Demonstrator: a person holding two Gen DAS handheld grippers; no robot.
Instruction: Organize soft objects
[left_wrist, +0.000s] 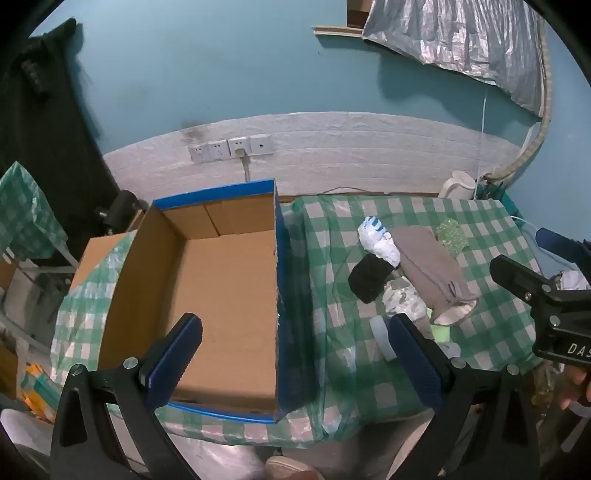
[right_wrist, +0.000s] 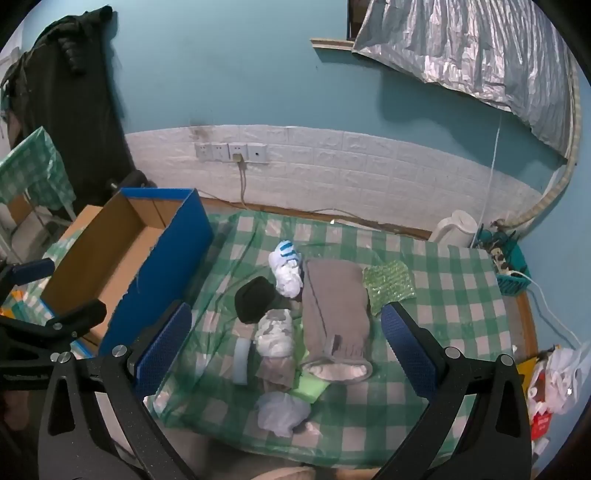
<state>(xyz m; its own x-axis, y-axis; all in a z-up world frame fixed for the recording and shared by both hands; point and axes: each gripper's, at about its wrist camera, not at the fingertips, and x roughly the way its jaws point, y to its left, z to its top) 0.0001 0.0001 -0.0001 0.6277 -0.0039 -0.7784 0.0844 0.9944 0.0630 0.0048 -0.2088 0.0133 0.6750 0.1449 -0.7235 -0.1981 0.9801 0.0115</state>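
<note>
Blue-padded right gripper (right_wrist: 284, 341) hangs wide apart and empty over the near edge of the checked surface (right_wrist: 461, 295), directly above the pile of soft things. Grey folded cloth (right_wrist: 336, 310) lies just ahead, long axis running away from the gripper, open cuff nearest. Left of it: black sock (right_wrist: 255, 299), white-and-blue sock (right_wrist: 286, 271), patterned bundle (right_wrist: 275, 332); green bubble wrap (right_wrist: 388, 286) to its right; crumpled white plastic bag (right_wrist: 282, 411) closest in.

Left gripper (left_wrist: 295, 356) also wide and empty, straddling the right wall of the cardboard box (left_wrist: 221, 288). Box holds nothing visible.

Judgement: right gripper is nearer the pile; box lies to its left.
</note>
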